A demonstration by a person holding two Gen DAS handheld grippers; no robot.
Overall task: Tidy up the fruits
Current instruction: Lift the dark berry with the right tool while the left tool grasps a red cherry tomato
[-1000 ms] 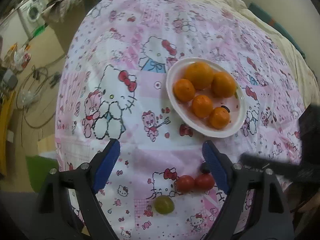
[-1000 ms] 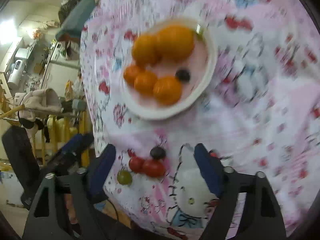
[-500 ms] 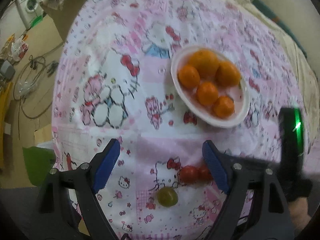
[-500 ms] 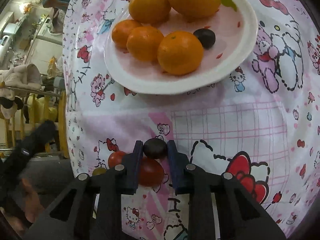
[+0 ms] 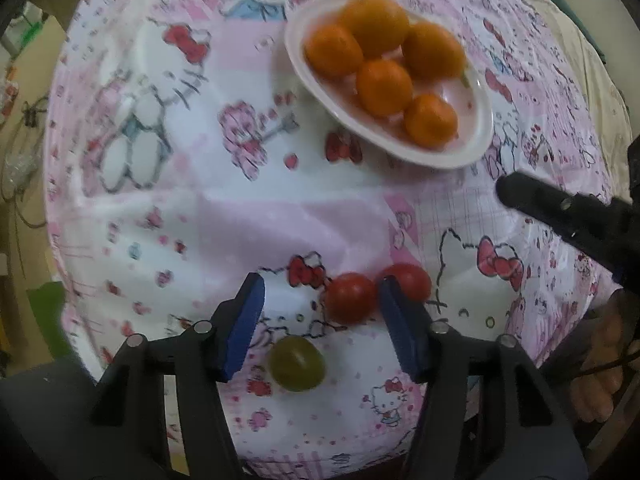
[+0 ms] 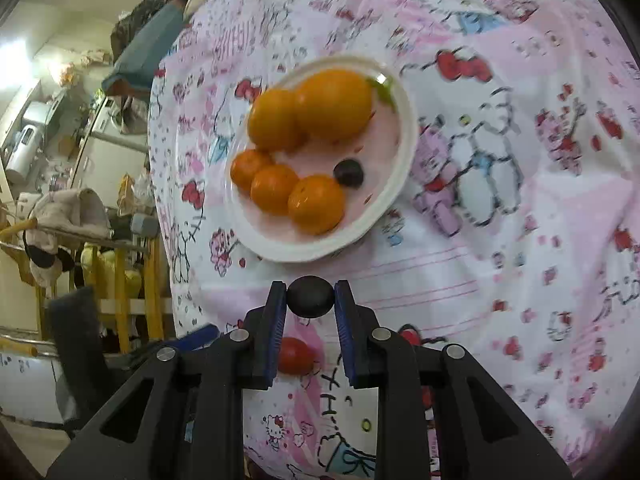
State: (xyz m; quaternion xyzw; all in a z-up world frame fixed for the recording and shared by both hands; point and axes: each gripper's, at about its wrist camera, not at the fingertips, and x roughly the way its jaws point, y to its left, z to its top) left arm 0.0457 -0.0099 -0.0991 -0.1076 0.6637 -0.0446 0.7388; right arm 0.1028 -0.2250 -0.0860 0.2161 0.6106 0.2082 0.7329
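Right gripper [image 6: 311, 300] clamped on a dark grape [image 6: 311, 295] — seen only from its own wrist; left gripper [image 5: 320, 312] closing, not yet pressing the red tomato [image 5: 350, 298] — green grape [image 5: 296, 363] lower down.

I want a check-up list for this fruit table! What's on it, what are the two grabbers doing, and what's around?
Surface: pink cartoon tablecloth, wrinkled.
Job's things: white plate with five oranges and one dark grape. On the cloth: two red tomatoes side by side, one green grape.
Clutter: nothing seen on the cloth.
Grippers: right gripper is shut on a second dark grape, held short of the plate. The left gripper has just been closing around a tomato and the green grape; only its right pad is against the tomato.
Cables: loops on the floor, left of the table.
Surroundings: yellow rack with cloths, messy room.
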